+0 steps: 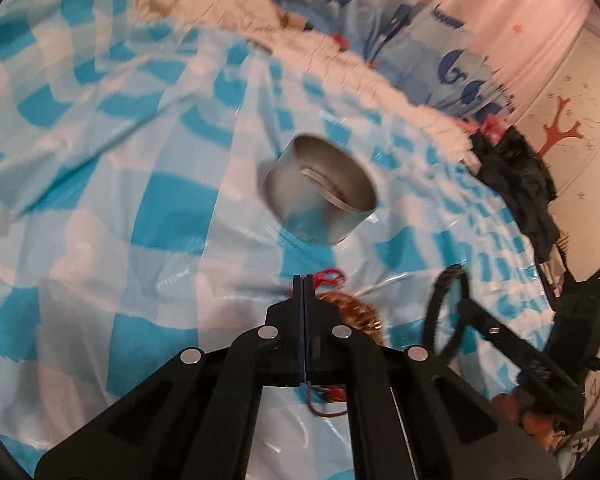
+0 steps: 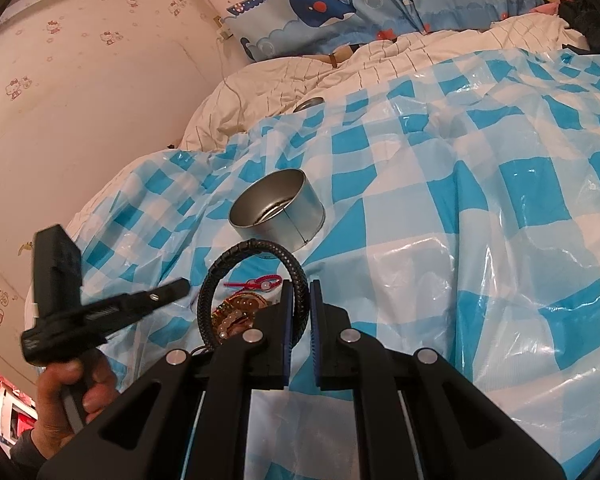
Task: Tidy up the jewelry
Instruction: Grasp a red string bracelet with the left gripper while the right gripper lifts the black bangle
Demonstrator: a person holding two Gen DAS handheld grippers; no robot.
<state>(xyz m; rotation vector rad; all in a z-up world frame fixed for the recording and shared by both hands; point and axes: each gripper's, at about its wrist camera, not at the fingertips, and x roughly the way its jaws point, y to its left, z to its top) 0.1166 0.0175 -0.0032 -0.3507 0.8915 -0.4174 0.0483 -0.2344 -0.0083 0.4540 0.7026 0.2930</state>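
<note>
Closest to the left wrist lens, the left gripper [image 1: 303,280] has its two fingers pressed flat together, with nothing visibly pinched between them; no earlier view is on hand to say more. Just beyond its tips lies a small red cord loop [image 1: 332,276], and touching the right side of the fingers is an amber bead bracelet [image 1: 356,316], partly hidden behind the gripper body, with a thin dark cord trailing under it. In the right wrist view the right gripper [image 2: 300,292] is clamped on a black braided bracelet [image 2: 228,264]: the band passes through the narrow gap between the fingers and arcs up and to the left of them as an upright ring. Through that ring the same view shows the amber beads and the red loop lying on the blue-and-white checked plastic sheet [image 2: 500,200], and it shows them sharply, while the left view is smeared by motion. Only the right view shows the person's hand [image 2: 76,392] wrapped round the left gripper's handle at lower left; only the left view shows the right gripper from the side, with the black ring standing off its tip. Farther ahead of both pairs of fingers sits an open round metal tin [image 2: 278,210], tilted on the sheet, a pale strip lying inside it. Beyond the sheet lie a cream quilt [image 2: 300,76] and a whale-print fabric [image 2: 340,4].
</note>
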